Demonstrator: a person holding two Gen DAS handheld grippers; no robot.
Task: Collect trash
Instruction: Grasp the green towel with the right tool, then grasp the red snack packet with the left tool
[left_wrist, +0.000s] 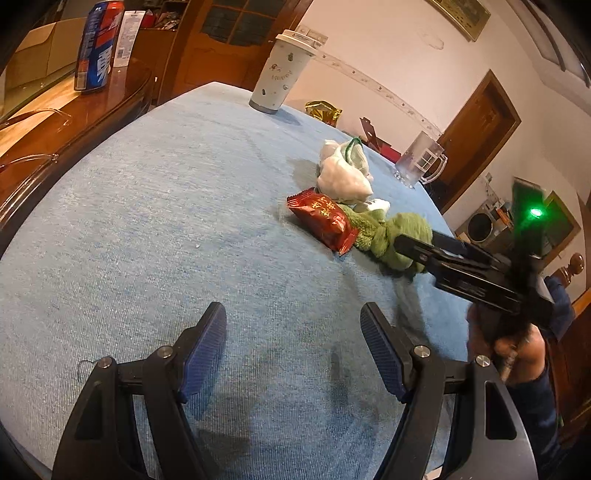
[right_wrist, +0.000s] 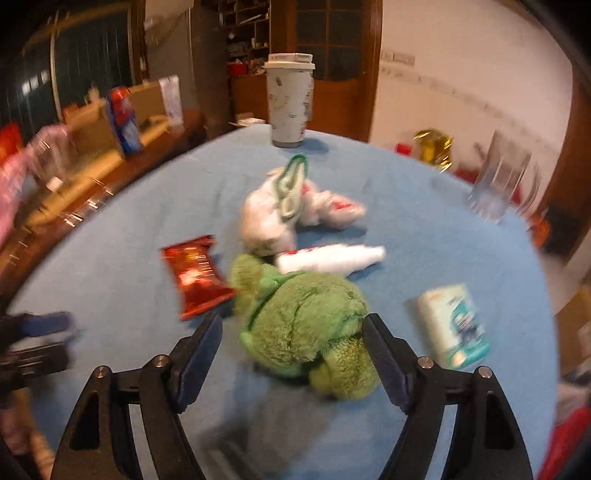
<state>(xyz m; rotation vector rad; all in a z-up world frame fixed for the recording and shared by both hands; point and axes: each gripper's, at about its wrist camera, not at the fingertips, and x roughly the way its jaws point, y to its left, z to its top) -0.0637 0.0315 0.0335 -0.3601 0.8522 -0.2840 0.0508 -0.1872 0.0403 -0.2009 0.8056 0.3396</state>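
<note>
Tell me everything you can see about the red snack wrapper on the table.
The red snack wrapper is a shiny foil packet with gold lettering and crimped, serrated ends. It looks puffed rather than flattened. It lies flat on the blue tablecloth, one end against the green plush cloth, near the crumpled white plastic bag. Neither gripper touches it.

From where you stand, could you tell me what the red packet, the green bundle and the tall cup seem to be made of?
Red packet: glossy foil or plastic film, likely, with shiny creases and crimped ends.
Green bundle: fuzzy plush or terry cloth, matte and pile-textured.
Tall cup: matte printed body with a pale lid; paper or plastic, I cannot tell.
</note>
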